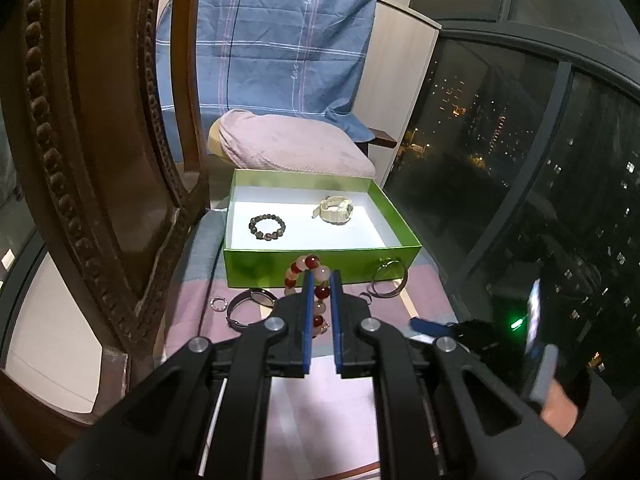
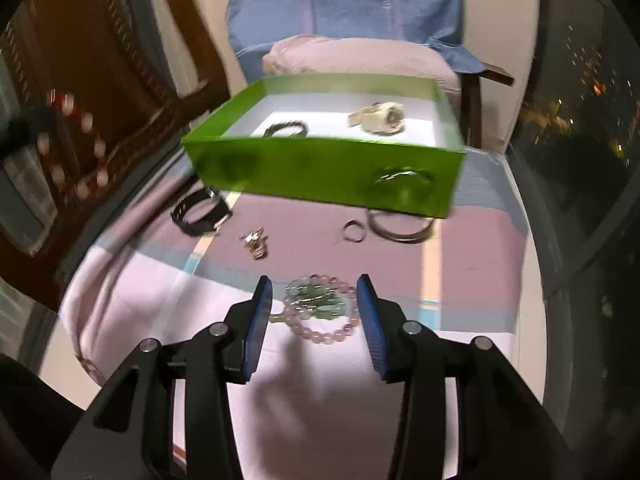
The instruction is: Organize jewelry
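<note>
The left gripper (image 1: 322, 280) is closed tight on a bracelet of dark red and pale pink round beads (image 1: 308, 276), which hangs in a loop between its blue pads just in front of the shallow green cardboard box with a white floor (image 1: 320, 266); I take it the bracelet is held up off the cloth to be carried over the near wall and dropped in. Two pieces lie in the box, well apart: a dark brown beaded bracelet (image 1: 267, 227) and a cream-coloured wristwatch (image 1: 335, 210). The right gripper (image 2: 314, 292) stands about half open above a pale pink beaded bracelet tangled with small green stones (image 2: 320, 308), its pads on either side but not pressing, so it holds nothing; it looks set to close on that piece. Other pieces wait on the pink and grey patchwork cloth (image 2: 480, 240): a black strap watch (image 2: 200, 212), a small metal charm (image 2: 254, 242), a thin ring (image 2: 354, 232) and a plain metal bangle (image 2: 400, 230) leaning on the box. A carved dark wooden chair back (image 1: 100, 160) rises on the left, a blue checked sheet (image 1: 272, 40) hangs behind, and a dark window (image 1: 520, 160) shows city lights.
</note>
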{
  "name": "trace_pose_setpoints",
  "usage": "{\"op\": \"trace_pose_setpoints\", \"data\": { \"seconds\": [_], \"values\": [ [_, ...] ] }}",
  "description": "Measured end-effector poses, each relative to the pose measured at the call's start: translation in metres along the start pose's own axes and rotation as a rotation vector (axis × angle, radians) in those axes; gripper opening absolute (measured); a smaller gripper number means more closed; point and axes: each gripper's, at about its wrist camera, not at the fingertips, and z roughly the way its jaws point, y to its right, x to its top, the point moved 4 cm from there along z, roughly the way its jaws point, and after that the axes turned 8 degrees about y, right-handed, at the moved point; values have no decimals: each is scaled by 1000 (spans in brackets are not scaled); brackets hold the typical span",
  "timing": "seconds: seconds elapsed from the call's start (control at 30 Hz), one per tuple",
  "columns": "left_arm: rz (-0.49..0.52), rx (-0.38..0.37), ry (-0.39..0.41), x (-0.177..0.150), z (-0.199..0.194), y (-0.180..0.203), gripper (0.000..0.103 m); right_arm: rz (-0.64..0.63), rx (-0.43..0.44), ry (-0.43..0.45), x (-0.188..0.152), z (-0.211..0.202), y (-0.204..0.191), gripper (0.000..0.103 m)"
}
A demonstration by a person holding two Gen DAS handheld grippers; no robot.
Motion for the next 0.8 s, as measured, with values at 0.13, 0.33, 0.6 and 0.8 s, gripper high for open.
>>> {"op": "trace_pose_setpoints", "data": {
  "seconds": [0.13, 0.33, 0.6, 0.8],
  "values": [
    [1, 1, -7, -1, 2, 0, 8, -7, -2, -58, -7, 20, -3, 40],
    [1, 6, -14, -2, 3, -2, 8, 26, 6, -115, -13, 40, 2, 9],
    [-4, 5, -12, -1, 1, -5, 8, 93, 76, 62, 18, -18, 4, 9],
    [-8, 2, -8, -1, 0, -5, 8, 164, 160, 222, 39, -77, 20, 9]
  ]
}}
